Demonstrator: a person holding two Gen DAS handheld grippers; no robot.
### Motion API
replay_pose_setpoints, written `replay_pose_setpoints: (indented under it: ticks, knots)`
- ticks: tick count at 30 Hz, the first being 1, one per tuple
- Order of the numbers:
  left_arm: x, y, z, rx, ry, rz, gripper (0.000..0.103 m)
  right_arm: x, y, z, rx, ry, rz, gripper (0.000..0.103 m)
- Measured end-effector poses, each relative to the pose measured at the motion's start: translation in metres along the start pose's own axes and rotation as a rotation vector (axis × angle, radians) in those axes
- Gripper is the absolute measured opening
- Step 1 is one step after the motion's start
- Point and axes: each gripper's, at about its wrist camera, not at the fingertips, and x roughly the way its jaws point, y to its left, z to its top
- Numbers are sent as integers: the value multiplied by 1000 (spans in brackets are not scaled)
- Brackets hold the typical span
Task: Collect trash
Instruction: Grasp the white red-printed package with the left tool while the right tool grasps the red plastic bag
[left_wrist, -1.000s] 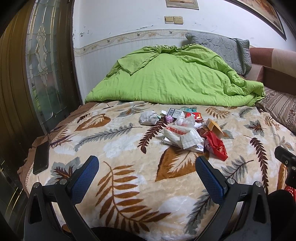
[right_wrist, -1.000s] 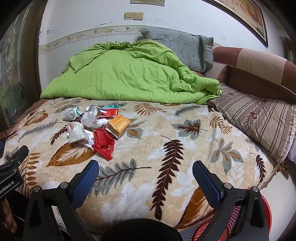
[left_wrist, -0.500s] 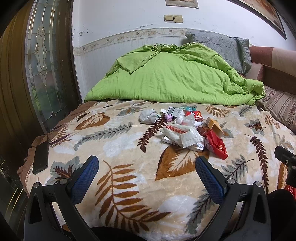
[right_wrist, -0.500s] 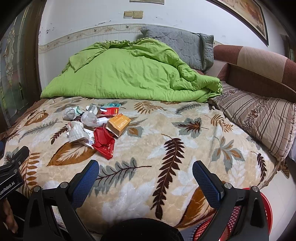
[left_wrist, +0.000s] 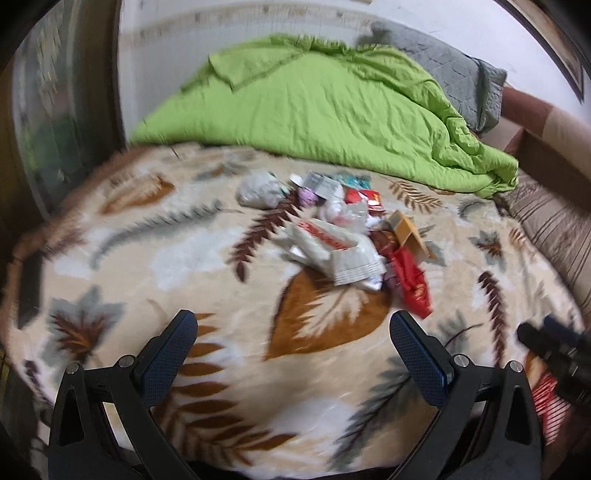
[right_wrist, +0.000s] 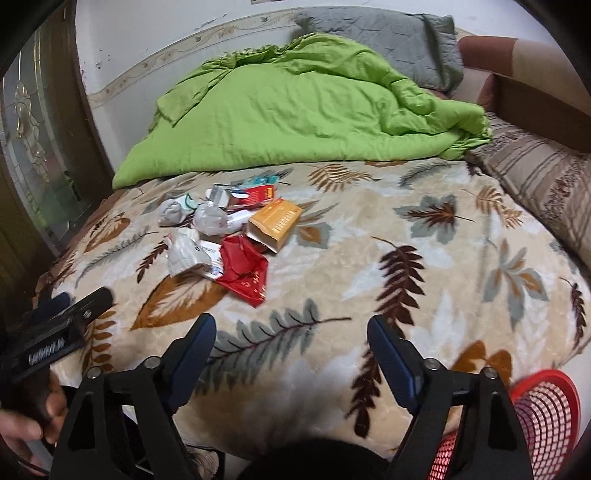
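A pile of trash lies mid-bed on the leaf-patterned blanket (left_wrist: 332, 332): white wrappers (left_wrist: 340, 254), a red packet (left_wrist: 412, 284), an orange carton (right_wrist: 275, 221), a crumpled grey wad (right_wrist: 171, 212). My left gripper (left_wrist: 293, 330) hovers open over the blanket, short of the pile, nothing between its fingers. My right gripper (right_wrist: 291, 334) is near the bed's front edge, below and right of the red packet (right_wrist: 243, 269); its jaws are closing with only blanket between them. A red mesh basket (right_wrist: 546, 410) sits by the bed at lower right.
A heaped green duvet (right_wrist: 295, 110) and a grey pillow (right_wrist: 388, 40) fill the back of the bed. A striped cushion (right_wrist: 543, 184) lies at the right. A dark phone (left_wrist: 31, 291) rests on the bed's left edge. A glass-panelled door (right_wrist: 33, 147) stands left.
Both grippers have moved in toward the trash pile and tilted down; the pile looks larger. The right gripper's fingers stand closer together. The left wrist view is now motion-blurred.
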Motion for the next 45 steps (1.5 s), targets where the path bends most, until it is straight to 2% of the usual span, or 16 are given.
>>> replay_pose_setpoints:
  ticks: [3,5,7,9,13,15,17,20,25,33,35,36,38,41,43,45]
  knots:
    - [23,0,21,-51,56,-51,103,7,-1,5,20,11,27,81]
    - [40,-2,33,-79,88,-68,96,13,-2,4,31,27,31,81]
    - [54,-1,43,-110,123,-89,84,16,-5,3,47,38,51,81]
    - [73,-2,51,-153,173,-127,83,15,-9,3,70,35,63,81]
    - [103,-7,60,-175,213,-114,80,19,-16,4,97,55,80,81]
    - [117,-9,62,-178,225,-114,68,21,-15,5,95,67,87,81]
    - [126,-8,64,-184,230,-151,61,24,-13,7,88,87,98,81]
    - [126,-10,66,-159,199,-178,40,34,-10,12,81,112,128,81]
    - [121,-8,65,-116,166,-208,38,60,4,30,70,159,182,81]
    - [104,16,60,-125,139,-251,37,130,26,42,58,279,180,80]
    - [102,22,59,-128,140,-262,37,143,28,40,74,307,175,71]
    - [101,24,58,-128,137,-265,37,148,30,40,73,318,172,61]
    - [99,25,57,-117,129,-267,37,152,32,37,71,329,172,55]
    - [96,20,56,-71,107,-237,37,145,33,38,63,289,171,39]
    - [92,15,57,-39,83,-218,37,139,33,38,60,263,171,21]
    - [87,9,57,-5,52,-197,37,131,29,39,67,230,162,18]
